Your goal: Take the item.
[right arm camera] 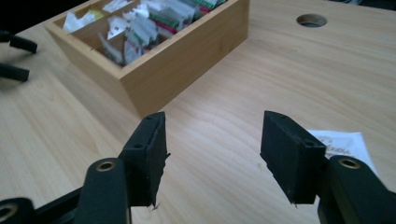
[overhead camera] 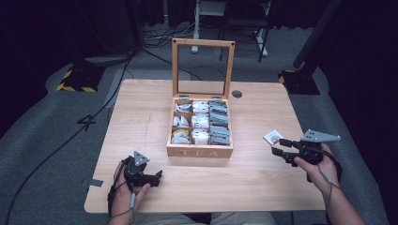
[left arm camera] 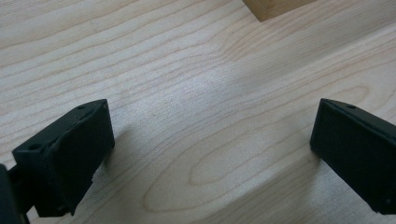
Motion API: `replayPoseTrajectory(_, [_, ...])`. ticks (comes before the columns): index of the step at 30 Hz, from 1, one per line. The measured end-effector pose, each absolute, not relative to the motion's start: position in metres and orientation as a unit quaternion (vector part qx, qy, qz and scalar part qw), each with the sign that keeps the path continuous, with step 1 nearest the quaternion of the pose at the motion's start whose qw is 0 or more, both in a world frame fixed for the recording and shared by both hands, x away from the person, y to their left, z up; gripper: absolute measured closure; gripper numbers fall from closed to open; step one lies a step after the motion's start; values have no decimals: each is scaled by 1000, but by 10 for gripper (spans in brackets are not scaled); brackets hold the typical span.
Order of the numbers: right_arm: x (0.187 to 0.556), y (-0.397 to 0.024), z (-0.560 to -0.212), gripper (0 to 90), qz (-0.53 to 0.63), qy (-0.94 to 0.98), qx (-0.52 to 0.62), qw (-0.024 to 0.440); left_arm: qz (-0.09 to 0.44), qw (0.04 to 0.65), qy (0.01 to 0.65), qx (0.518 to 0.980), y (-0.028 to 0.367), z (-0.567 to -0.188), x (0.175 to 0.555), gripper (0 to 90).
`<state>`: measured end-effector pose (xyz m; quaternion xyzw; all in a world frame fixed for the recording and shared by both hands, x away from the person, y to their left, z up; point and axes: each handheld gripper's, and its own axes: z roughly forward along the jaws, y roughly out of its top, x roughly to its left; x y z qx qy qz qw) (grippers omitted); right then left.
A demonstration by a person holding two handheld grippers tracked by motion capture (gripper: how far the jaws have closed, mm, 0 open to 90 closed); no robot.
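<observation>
Right gripper point(right arm camera: 212, 154): jaws stand wide apart with nothing between them, only bare tabletop; it sits at the right side of the table in the high view point(overhead camera: 280, 146), pointing left toward the tea box.
Tea bag packet point(overhead camera: 272, 137): a small white packet lying flat on the table, just beside the right gripper's jaw tips; in the right gripper view point(right arm camera: 343, 143) it lies partly behind the right-hand jaw, not between the two.
Left gripper point(left arm camera: 212, 144): jaws spread wide over bare wood, holding nothing; in the high view point(overhead camera: 157, 177) it rests low near the front edge of the table, left of centre.
Tea box point(overhead camera: 199, 151): wooden, marked TEA on its front wall, standing mid-table between the two grippers and well apart from the packet; its corner shows at the top of the left gripper view point(left arm camera: 275, 7).
Lid point(overhead camera: 202, 43): a wooden frame with a clear pane, standing upright at the back of the box.
Compartments: filled with tea bags point(right arm camera: 140, 30), white ones at left and middle, darker ones at right.
Table point(overhead camera: 141, 108): pale wood, with a round hole point(overhead camera: 237, 93) behind the box.
</observation>
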<state>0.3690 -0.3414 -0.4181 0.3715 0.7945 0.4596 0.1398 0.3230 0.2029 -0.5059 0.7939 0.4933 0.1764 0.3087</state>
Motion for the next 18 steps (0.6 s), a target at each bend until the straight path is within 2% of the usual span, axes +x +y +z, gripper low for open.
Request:
replayPoseTrajectory(7, [350, -329, -441, 403, 449, 812, 350, 129, 176, 309, 493, 794, 203, -506, 323, 2])
replayPoseTrajectory(18, [344, -314, -475, 369, 422, 832, 341, 115, 176, 309, 493, 794, 203, -506, 323, 2])
